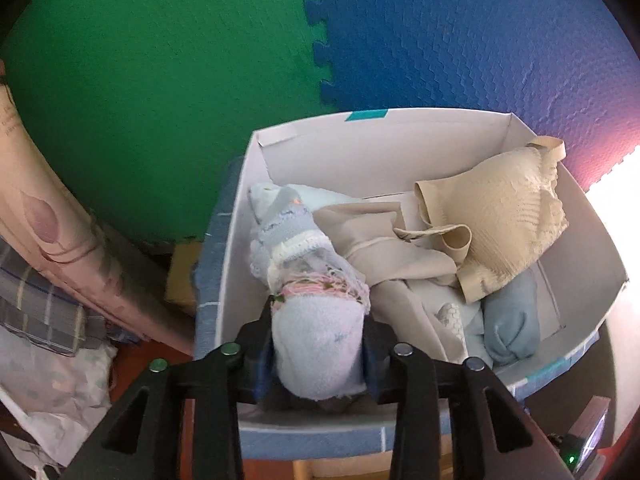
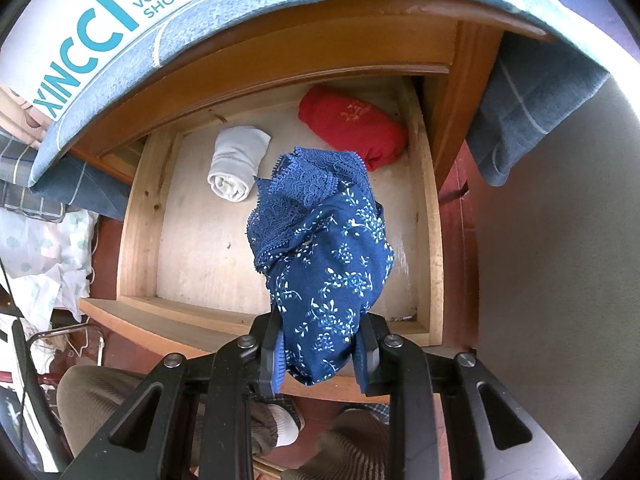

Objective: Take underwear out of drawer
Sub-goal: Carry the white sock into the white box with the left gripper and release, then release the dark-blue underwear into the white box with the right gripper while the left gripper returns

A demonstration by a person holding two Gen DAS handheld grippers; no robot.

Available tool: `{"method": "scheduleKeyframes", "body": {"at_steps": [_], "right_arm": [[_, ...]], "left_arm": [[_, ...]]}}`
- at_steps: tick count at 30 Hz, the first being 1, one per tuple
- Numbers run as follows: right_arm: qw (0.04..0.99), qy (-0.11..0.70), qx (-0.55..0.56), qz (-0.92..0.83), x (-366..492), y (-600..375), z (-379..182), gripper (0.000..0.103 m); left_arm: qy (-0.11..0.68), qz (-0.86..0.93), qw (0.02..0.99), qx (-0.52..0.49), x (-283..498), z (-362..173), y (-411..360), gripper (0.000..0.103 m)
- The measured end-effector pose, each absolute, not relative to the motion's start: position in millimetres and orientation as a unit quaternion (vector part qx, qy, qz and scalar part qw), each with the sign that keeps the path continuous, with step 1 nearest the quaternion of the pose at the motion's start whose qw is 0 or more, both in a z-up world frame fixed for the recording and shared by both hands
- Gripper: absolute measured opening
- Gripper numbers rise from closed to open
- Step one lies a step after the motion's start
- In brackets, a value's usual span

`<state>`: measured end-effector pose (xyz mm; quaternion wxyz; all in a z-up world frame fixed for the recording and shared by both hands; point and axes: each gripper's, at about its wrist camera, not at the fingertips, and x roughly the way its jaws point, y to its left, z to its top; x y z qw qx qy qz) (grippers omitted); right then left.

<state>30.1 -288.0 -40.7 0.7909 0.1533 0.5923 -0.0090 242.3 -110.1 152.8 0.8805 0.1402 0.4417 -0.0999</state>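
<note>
Through my left camera, the left gripper (image 1: 318, 344) reaches into the white box (image 1: 240, 240) with a pale rolled garment (image 1: 316, 344) between its jaws, though whether they clamp it I cannot tell; foam floor mats (image 1: 160, 80) lie beyond. On the right, my right gripper (image 2: 320, 354) clenches blue floral underwear (image 2: 324, 264) above the open wooden drawer (image 2: 140, 216) — two rolls remain inside.
</note>
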Motion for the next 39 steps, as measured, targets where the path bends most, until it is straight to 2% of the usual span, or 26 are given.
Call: {"method": "scheduleKeyframes", "body": {"at_steps": [6, 13, 18, 28, 39], "right_arm": [[0.792, 0.593, 0.144, -0.012, 30, -284, -40, 0.024], [0.802, 0.583, 0.131, -0.016, 28, -280, -34, 0.024], [0.812, 0.568, 0.132, -0.018, 23, -282, -25, 0.024], [0.827, 0.547, 0.129, -0.009, 11, -288, 21, 0.024], [0.869, 0.482, 0.109, 0.000, -6, -296, 118, 0.024]], "left_arm": [[0.389, -0.100, 0.902, 0.157, 201, 177, -103, 0.052], [0.350, -0.098, 0.918, 0.160, 149, 179, -85, 0.055], [0.362, -0.083, 0.918, 0.137, 116, 147, -67, 0.056], [0.467, -0.052, 0.876, 0.104, 87, 34, -46, 0.056], [0.493, -0.046, 0.865, 0.087, 79, -2, -42, 0.056]]}}
